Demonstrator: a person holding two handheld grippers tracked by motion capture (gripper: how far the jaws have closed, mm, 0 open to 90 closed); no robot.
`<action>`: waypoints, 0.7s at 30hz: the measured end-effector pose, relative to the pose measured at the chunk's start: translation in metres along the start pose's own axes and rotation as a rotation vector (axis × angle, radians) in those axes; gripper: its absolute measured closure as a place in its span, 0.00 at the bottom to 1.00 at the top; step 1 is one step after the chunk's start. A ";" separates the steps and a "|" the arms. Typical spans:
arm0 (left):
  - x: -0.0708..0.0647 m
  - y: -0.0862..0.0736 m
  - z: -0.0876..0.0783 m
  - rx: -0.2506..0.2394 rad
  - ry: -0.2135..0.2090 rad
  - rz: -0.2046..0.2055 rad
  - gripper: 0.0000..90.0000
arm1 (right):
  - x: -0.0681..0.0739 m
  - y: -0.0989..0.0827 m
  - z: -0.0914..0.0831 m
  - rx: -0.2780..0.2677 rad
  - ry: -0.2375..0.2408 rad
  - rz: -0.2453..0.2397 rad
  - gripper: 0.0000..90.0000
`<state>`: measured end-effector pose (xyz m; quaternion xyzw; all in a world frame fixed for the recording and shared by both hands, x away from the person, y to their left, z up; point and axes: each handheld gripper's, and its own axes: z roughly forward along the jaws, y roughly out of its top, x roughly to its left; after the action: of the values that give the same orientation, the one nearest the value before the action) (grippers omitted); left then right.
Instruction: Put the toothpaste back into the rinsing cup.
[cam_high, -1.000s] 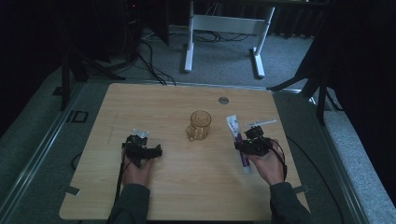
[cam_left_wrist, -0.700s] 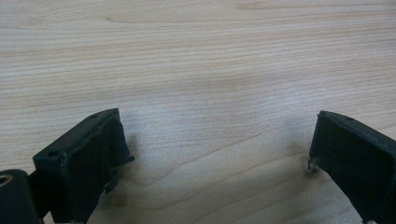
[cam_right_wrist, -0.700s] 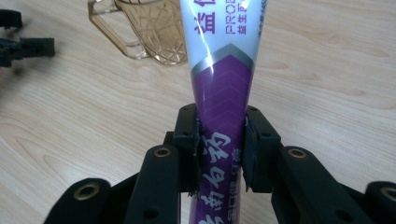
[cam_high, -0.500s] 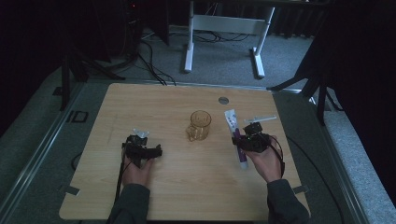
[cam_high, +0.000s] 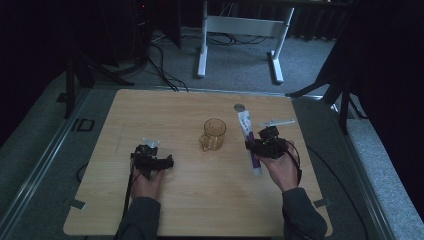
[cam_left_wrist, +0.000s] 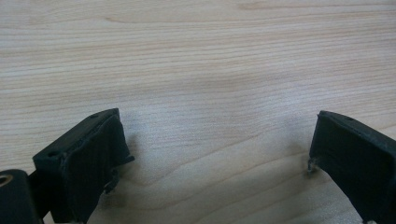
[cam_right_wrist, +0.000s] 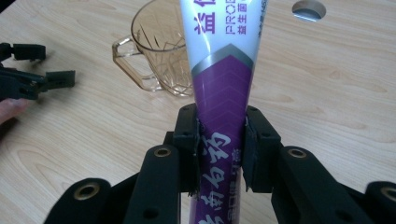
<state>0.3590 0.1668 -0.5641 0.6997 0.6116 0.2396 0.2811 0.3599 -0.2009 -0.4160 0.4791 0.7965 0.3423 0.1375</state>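
A white and purple toothpaste tube is held at its purple end by my right gripper, whose jaws are shut on it, at the right of the table. The tube's white end points away from the person, just right of a clear amber glass mug standing at mid-table. My left gripper rests open on the left of the table over bare wood, nothing between its jaws. It also appears far left in the right gripper view.
A white toothbrush lies behind the right hand near the table's right edge. A round cable hole sits at the back of the wooden table. Dark floor, cables and a white stand surround the table.
My right gripper has carried the toothpaste tube a little left and away from the person, closer to the mug. The left gripper has stayed put.
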 end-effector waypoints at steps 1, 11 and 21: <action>0.000 0.000 0.000 0.000 0.000 0.000 0.03 | 0.000 0.001 0.000 -0.002 0.001 -0.001 0.79; 0.000 0.000 0.000 0.000 0.000 0.000 0.03 | 0.004 0.009 -0.001 -0.029 0.007 -0.001 0.79; 0.000 0.000 0.000 0.000 0.000 0.000 0.03 | 0.005 0.017 -0.001 -0.055 0.009 0.007 0.79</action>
<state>0.3590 0.1669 -0.5640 0.6997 0.6116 0.2394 0.2810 0.3683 -0.1923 -0.4033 0.4765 0.7857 0.3666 0.1457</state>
